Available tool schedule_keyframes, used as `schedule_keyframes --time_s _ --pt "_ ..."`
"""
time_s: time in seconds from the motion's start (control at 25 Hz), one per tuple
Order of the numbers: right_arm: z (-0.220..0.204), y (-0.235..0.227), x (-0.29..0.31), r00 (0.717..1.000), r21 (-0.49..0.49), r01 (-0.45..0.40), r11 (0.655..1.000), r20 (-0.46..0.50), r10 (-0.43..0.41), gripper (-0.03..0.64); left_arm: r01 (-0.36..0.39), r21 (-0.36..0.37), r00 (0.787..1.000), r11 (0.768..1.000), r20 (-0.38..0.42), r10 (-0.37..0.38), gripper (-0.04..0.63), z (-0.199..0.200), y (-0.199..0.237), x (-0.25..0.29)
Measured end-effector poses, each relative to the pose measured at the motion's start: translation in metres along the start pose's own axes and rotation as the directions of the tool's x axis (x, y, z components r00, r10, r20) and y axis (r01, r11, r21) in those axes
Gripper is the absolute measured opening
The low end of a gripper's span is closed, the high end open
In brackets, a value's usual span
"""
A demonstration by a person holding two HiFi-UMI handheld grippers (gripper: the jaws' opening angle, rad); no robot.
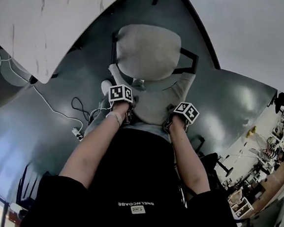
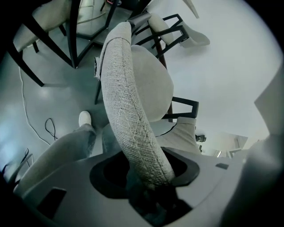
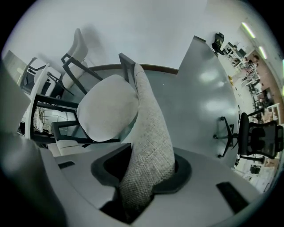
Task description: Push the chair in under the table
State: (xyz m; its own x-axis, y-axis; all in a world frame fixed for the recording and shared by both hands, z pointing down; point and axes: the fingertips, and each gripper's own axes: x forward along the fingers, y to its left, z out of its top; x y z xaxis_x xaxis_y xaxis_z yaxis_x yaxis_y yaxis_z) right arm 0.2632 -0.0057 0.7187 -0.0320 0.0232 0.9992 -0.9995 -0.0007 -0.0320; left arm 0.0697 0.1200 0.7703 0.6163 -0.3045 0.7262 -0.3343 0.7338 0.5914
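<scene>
**A:** Located chair (image 1: 147, 51)?
**B:** Yes. Centre of head view, with table (image 1: 41, 17) near at 10 o'clock. Cannot make out the legs from above. Noted pale woven fabric and a dark frame.
**A:** Checked tongs?
**B:** Found left gripper (image 2: 148, 184) and right gripper (image 3: 137, 188) both pinching the backrest (image 1: 153, 99) top edge. Cannot see the jaw tips behind the weave.

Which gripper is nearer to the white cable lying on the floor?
Left. The left gripper grips the chair backrest on the side where the white cable lies; the right gripper grips the same backrest farther away from it.
</scene>
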Motion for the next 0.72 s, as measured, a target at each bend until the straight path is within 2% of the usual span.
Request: schedule_keyframes --time_s 0.28,0.72 --pt "0.016 0.019 0.000 1.000 -0.079 -0.002 0.997 0.001 0.002 0.153 0.026 -0.063 0.995 0.998 0.100 -0.019 0.219 0.012 0.000 -0.009" --pt "0.039 0.066 0.002 1.000 -0.230 -0.002 0.973 0.001 0.003 0.153 0.094 -0.173 0.976 0.980 0.208 -0.057 0.215 0.025 0.012 -0.026"
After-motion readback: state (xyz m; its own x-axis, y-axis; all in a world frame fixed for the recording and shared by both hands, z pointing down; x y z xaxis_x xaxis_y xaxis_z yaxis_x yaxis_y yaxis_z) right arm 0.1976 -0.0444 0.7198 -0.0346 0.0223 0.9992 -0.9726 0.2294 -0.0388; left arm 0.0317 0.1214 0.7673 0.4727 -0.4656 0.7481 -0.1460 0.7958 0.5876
